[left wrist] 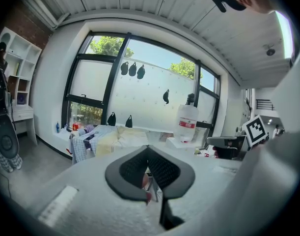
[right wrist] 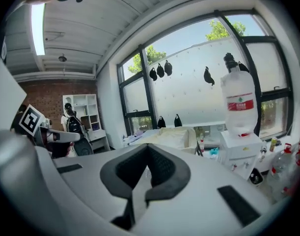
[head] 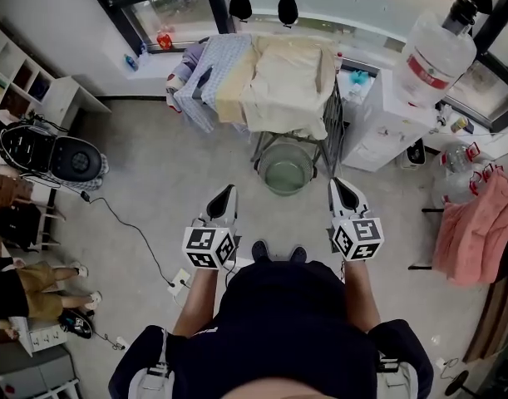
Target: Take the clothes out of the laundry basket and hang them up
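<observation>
Basket looks empty, clothes up on the rack, so I judge the task about done.
My left gripper [head: 228, 191] and right gripper [head: 337, 184] are both fully closed on nothing, side by side in front of me. The green basket [head: 287, 169] sits on the floor under the drying rack [head: 331, 144] and looks bare inside. The clothes [head: 280, 86] are draped over the rack. I see nothing left to pull out.

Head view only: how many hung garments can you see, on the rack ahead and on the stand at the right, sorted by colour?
cream garment: 1
pale yellow garment: 1
blue checked shirt: 1
purple garment: 1
pink garment: 1
Total: 5, as far as the folds let me separate them.
</observation>
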The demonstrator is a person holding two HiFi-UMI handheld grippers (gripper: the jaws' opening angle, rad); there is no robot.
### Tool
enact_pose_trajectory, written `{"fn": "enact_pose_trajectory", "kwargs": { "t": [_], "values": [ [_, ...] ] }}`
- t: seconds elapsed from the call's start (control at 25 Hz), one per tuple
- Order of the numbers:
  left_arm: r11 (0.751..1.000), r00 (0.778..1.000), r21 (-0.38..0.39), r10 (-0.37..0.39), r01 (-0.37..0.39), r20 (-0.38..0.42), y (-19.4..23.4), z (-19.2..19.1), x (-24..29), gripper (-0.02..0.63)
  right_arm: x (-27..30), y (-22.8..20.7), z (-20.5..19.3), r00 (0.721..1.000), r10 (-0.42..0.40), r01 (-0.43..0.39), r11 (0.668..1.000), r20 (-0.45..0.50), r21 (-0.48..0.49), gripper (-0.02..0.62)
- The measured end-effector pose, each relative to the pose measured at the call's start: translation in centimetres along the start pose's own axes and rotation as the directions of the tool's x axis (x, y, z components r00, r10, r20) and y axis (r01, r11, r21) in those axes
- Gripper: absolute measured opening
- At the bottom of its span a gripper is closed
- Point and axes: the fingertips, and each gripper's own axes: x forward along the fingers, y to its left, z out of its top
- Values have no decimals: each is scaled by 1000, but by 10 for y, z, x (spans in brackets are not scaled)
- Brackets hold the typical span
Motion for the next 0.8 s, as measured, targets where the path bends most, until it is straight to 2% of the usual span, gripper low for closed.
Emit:
{"fn": "enact_pose_trajectory", "kwargs": {
  "t": [0.32,0.6,0.8],
  "values": [
    [998,1000,-52,23,-23,-3,14,-12,-6,23,1,8,-7,999,-1,0,999,-37,-51,-2],
    [999,1000,-36,10,-10,0,18,-8,-8,23,1,8,-7,999,-8,5,997,-47,-78,-2],
    [998,1000,-53,24,-23,7,26,-4,-7,23,1,12,4,1000,-3,0,996,-31,-85,-2]
  ]
}}
